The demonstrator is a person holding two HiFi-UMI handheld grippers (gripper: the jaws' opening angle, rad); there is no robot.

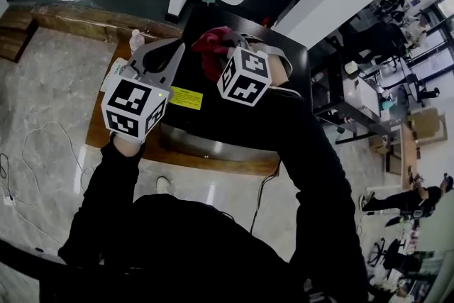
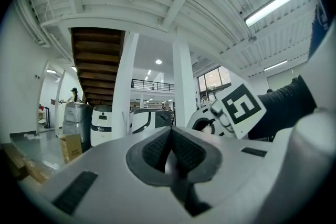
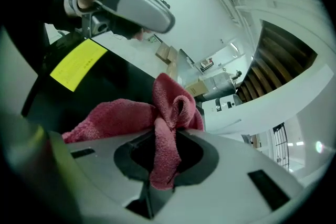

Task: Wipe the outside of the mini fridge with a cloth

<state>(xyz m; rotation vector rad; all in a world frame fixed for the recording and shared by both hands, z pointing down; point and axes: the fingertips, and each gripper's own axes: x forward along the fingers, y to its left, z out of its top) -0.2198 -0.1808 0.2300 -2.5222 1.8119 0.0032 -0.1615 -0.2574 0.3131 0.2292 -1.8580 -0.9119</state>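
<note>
1. The left gripper (image 2: 170,136) is clenched, its dark pads pressed together with nothing between them. In its own view it aims out into an open hall, not at the fridge. In the head view it sits over the left edge of the fridge top, and its marker cube covers the hand behind it. Whether it touches the fridge cannot be told.
2. The mini fridge (image 1: 206,120) is black and is seen from above, so only its top face shows. Its sides are hidden, and the person's dark sleeves and body cover its near edge. A yellow label (image 1: 186,97) lies on the top, its print too small to read. The fridge stands on a wooden board (image 1: 99,131) on the pale floor (image 1: 42,81).
3. The cloth (image 3: 126,113) is red and bunched, and lies at the far part of the fridge top, just right of the left gripper. One fold runs lengthwise straight back between the right gripper's jaws. The rest spreads to the left over the black surface, towards the label. In the head view the right cube hides much of it.
4. The right gripper (image 3: 167,139) is grasping that fold of cloth. It points away from the person, towards the fridge's far edge.
</note>
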